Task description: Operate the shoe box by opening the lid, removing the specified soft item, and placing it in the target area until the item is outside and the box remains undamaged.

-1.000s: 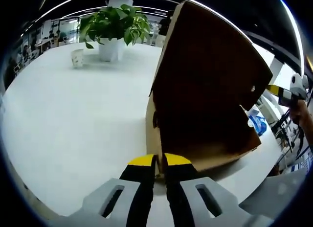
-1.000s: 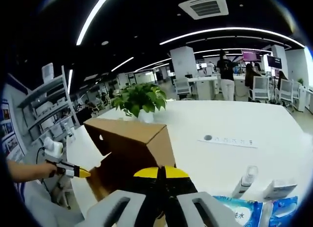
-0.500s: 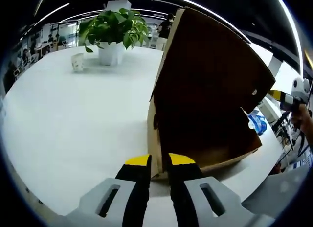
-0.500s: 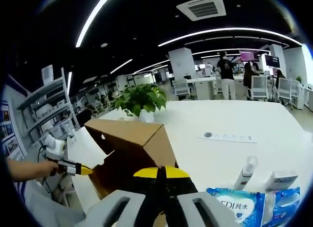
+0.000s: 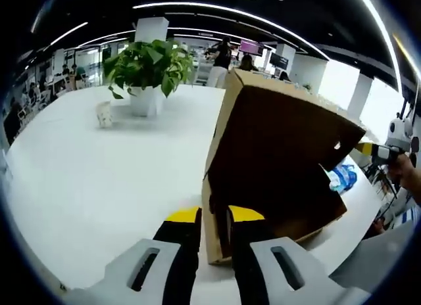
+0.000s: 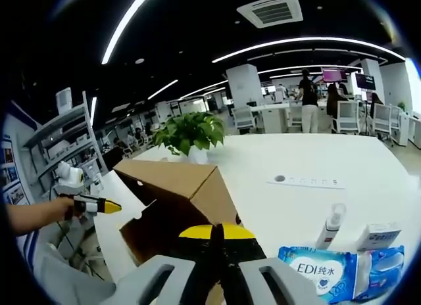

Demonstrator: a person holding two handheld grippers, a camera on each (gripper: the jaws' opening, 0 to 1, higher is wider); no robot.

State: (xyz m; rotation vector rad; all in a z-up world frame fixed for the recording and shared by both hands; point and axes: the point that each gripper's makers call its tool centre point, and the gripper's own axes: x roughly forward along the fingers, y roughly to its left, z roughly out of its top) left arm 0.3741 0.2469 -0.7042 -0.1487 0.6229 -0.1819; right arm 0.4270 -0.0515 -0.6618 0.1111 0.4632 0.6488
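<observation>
1. Shoe box (image 5: 276,167) on white table (image 5: 92,173), lid raised.
2. Left hand-held gripper (image 5: 214,216) slightly parted astride box wall; right hand-held gripper (image 6: 215,231) closed on lid.
3. Risk: torn cardboard from hard pulling.

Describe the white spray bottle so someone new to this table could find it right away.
On the white table, look right of the cardboard shoe box. The spray bottle leans just behind the blue wet-wipes pack; it is the only tall, slim white thing among flat packets.
</observation>
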